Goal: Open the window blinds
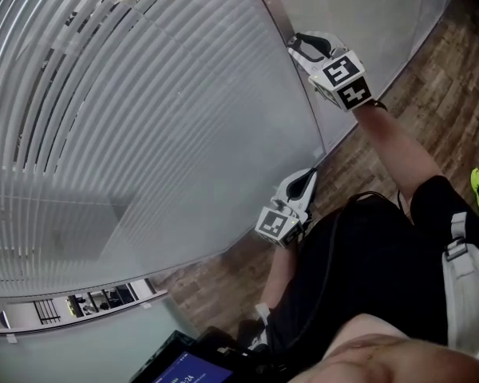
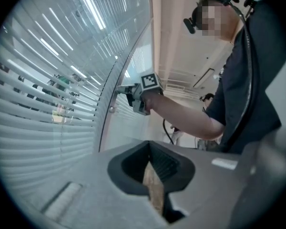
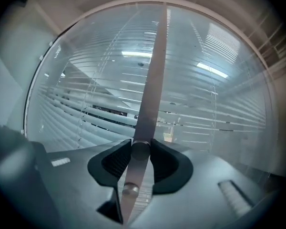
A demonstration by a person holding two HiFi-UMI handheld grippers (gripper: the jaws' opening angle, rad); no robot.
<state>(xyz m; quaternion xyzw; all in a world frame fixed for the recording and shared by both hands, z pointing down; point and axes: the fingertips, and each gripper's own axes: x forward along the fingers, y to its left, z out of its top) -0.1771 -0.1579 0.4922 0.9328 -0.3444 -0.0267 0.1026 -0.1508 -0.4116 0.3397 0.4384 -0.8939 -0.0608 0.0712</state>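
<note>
Pale horizontal window blinds [image 1: 104, 134] hang behind a curved glass wall [image 1: 223, 94], their slats tilted enough that slivers of the room beyond show between some of them. A narrow brushed-metal upright strip [image 1: 297, 94] divides the glass panes. The right gripper [image 1: 297, 45] is held up against this strip, and its dark fingers [image 3: 115, 163] are clamped on a small round metal knob [image 3: 139, 149] set on it. A second small round stud [image 3: 130, 190] sits on the strip just beside the knob. The left gripper [image 1: 311, 172] is lower, near the foot of the glass and apart from it. Its fingers [image 2: 171, 166] are together at the tips and hold nothing. Brown wood-plank floor [image 1: 431, 70] lies beneath.
</note>
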